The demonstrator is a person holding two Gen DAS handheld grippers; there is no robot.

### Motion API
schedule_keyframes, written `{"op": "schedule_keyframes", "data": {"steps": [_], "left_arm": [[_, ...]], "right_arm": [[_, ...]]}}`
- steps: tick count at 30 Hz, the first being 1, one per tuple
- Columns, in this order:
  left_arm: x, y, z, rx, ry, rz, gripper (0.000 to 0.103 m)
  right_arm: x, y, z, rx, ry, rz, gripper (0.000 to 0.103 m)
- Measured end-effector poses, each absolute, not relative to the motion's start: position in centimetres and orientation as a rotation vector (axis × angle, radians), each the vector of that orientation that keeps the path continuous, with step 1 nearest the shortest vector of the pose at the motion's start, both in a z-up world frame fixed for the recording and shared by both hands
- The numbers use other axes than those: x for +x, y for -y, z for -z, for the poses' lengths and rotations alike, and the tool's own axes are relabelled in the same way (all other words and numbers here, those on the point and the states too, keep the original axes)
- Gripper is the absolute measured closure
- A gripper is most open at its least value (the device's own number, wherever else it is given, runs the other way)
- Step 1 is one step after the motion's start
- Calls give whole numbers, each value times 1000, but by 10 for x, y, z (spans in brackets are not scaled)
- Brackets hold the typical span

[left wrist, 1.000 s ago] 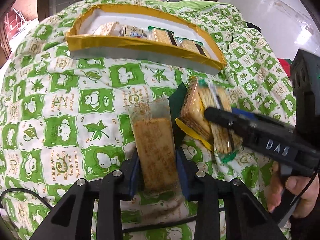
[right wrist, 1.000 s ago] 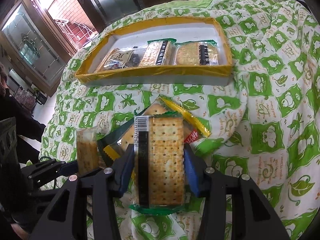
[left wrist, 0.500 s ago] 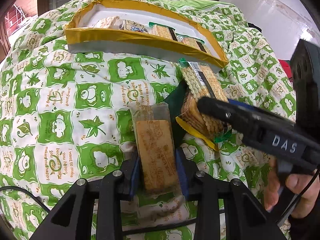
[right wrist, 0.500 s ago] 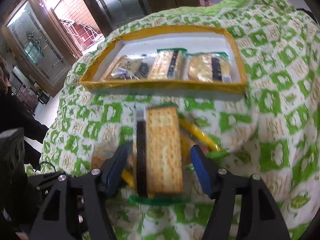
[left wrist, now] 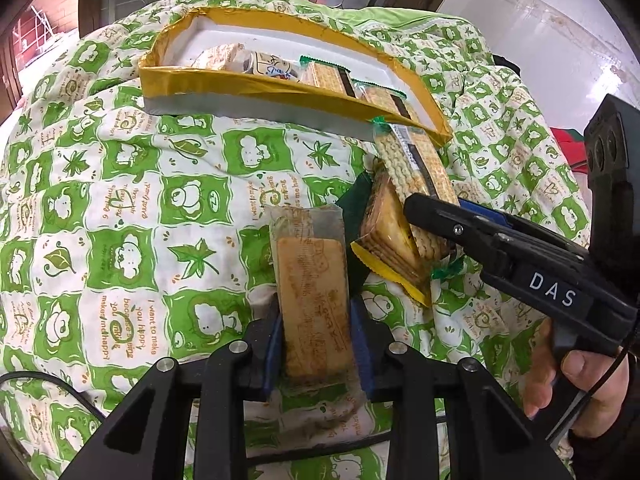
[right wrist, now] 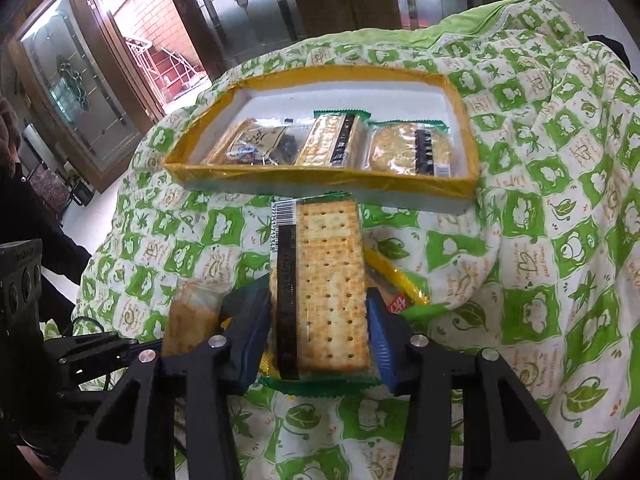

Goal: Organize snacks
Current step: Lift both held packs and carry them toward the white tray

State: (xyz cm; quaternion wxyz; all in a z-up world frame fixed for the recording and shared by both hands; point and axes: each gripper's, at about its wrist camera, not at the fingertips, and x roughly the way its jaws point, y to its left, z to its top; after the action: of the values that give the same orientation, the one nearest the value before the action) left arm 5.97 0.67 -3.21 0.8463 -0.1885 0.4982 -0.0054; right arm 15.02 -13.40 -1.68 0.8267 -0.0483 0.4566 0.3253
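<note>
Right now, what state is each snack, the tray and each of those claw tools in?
Left gripper: shut on the brown biscuit pack, held upright.
Right gripper: shut on the cracker pack, lifted off the quilt.
Yellow-rimmed tray: open on the quilt, holding three packs in a row.
Yellow-wrapped pack: lying on the quilt, outside the tray.

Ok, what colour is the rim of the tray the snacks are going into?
Yellow-gold, over white walls: the tray shows best in the right wrist view.
</note>
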Motion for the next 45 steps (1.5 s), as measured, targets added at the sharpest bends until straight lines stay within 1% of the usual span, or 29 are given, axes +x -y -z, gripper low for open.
{"op": "schedule_keyframes", "data": {"steps": [9, 28, 45], "left_arm": [[61, -7, 29, -402, -1046, 16, 71], [72, -11, -1, -384, -990, 31, 71], [80, -17, -2, -379, -988, 27, 71]], "right_arm": [[149, 133, 15, -105, -969, -699, 57], [154, 149, 6, -41, -945, -671, 57], [156, 147, 7, -43, -961, -666, 57]]}}
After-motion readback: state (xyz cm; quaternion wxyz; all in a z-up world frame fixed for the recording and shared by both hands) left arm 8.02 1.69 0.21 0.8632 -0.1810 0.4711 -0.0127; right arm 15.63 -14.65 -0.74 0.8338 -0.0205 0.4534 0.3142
